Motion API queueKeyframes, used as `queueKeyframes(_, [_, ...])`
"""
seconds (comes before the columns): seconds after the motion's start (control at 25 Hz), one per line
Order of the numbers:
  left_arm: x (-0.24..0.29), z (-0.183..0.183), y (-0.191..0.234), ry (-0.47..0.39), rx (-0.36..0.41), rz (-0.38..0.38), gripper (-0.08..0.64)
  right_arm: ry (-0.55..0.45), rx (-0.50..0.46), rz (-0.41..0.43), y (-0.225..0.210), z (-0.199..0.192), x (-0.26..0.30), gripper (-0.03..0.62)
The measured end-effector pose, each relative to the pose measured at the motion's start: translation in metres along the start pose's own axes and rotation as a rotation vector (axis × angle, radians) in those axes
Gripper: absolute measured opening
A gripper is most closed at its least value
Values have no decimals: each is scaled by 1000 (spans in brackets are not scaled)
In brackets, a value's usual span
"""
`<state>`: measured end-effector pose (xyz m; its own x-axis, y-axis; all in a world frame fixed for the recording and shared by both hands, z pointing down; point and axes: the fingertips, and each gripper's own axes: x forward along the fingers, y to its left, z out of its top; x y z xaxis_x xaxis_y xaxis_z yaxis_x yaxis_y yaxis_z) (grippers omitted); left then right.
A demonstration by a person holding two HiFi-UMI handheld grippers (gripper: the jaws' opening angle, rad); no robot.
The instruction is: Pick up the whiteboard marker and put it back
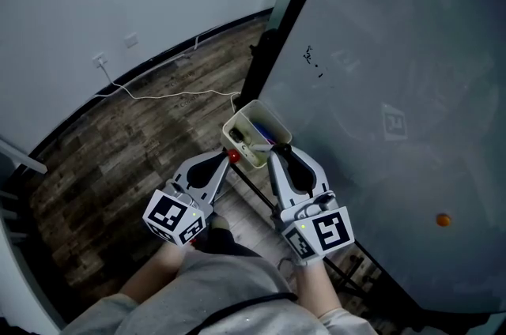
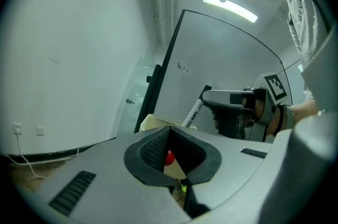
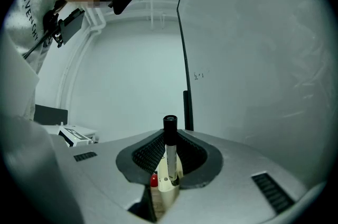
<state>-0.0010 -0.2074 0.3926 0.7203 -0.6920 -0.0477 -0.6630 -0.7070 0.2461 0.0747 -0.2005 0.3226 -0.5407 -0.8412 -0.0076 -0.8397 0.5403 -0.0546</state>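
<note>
Gripping a white whiteboard marker [image 3: 170,157] with a black cap between partly closed jaws, the right gripper [image 1: 283,156] holds it over the open cream plastic box [image 1: 237,137] fixed beside the grey whiteboard's [image 1: 395,88] dark edge. The left gripper [image 2: 168,151] sits just beside the box, jaw tips together, holding nothing.

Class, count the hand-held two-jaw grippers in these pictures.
2. The left grey gripper sits beside the cream plastic holder; the right grey gripper grips a black-capped white whiteboard marker beside it. None seems hidden.
</note>
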Motion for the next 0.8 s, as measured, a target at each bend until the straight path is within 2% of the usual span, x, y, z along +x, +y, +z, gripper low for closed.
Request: queueKeyframes(0.8, [5,-15,4,37,-17,16,15,47,42,13,-6,-27,2,77])
